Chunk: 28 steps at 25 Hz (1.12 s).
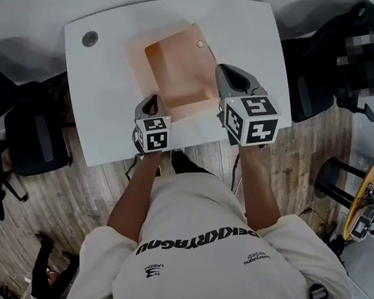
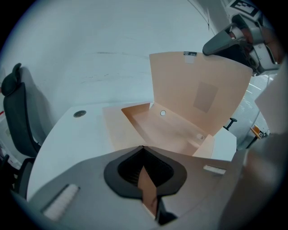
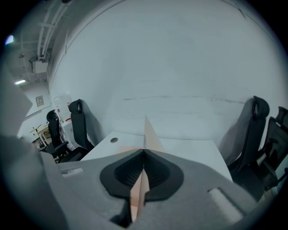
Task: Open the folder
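Folder (image 1: 175, 70): pale peach card in the middle of the white desk (image 1: 104, 109). It is partly open. One panel lies flat on the desk to the left, and the right-hand cover (image 2: 198, 90) is raised, standing up off the desk. A small round snap (image 1: 200, 44) sits on the inner face toward the far right corner.

Handling, as judged:
- Thin, light card, stiff enough to hold flat when pinched at one edge, but likely to bow or crease if pulled against its fold
- Smooth surface that could slide on the desk, so one side wants pinning while the other swings
- Best hold is a free edge or corner, well away from the hinge fold
- Not fragile, though a hard pinch may dent it

Left gripper (image 2: 144, 148): low at the near left of the folder, angled down toward the desk. Its fingers (image 2: 123, 168) are closed on a narrow strip of peach card, which looks like a near flap of the folder.

Right gripper (image 3: 144, 150): at the near right, carried higher and also tilted downward. Its fingers (image 3: 164, 173) are pressed together with the raised cover's edge between them. The sheet shows edge-on, running away toward the far side.

Both forearms reach out from the body over the near edge of the desk, roughly parallel. The left wrist is lower than the right.

Office chairs (image 1: 28, 137) stand off the left and right ends of the desk
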Available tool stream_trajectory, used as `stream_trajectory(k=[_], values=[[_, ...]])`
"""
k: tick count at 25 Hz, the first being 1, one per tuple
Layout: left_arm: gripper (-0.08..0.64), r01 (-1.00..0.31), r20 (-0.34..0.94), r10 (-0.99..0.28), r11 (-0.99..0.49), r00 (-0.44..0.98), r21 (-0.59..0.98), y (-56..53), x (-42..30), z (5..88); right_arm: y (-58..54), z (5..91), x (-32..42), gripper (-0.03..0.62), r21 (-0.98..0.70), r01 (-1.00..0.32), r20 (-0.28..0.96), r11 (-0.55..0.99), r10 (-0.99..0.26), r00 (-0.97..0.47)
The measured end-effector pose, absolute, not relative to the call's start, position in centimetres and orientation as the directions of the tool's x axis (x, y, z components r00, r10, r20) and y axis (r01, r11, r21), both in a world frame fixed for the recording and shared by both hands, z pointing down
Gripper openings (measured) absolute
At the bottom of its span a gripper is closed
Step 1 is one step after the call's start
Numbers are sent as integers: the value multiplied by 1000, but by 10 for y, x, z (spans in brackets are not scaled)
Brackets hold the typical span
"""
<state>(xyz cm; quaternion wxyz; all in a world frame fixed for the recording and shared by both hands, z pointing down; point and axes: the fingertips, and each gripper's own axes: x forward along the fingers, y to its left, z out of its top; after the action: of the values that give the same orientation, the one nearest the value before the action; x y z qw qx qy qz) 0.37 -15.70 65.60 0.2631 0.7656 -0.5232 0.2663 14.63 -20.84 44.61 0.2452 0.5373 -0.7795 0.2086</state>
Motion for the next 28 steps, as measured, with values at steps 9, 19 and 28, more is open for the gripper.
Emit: stream_trajectory(k=[9,19,28], values=[[-8,-942,702,-650,-322,291,93,-158,7,658,-215,448,180,2,-71,-954,598,292,-753,-275],[-8,-942,711,-646,-328,277,69,-159,8,659,-221,462,204,2,-78,-960,612,271,-747,-260],[-8,-943,717,-644,-327,268,59,-161,9,660,-229,477,219,6,-71,-964,631,255,-737,-242]])
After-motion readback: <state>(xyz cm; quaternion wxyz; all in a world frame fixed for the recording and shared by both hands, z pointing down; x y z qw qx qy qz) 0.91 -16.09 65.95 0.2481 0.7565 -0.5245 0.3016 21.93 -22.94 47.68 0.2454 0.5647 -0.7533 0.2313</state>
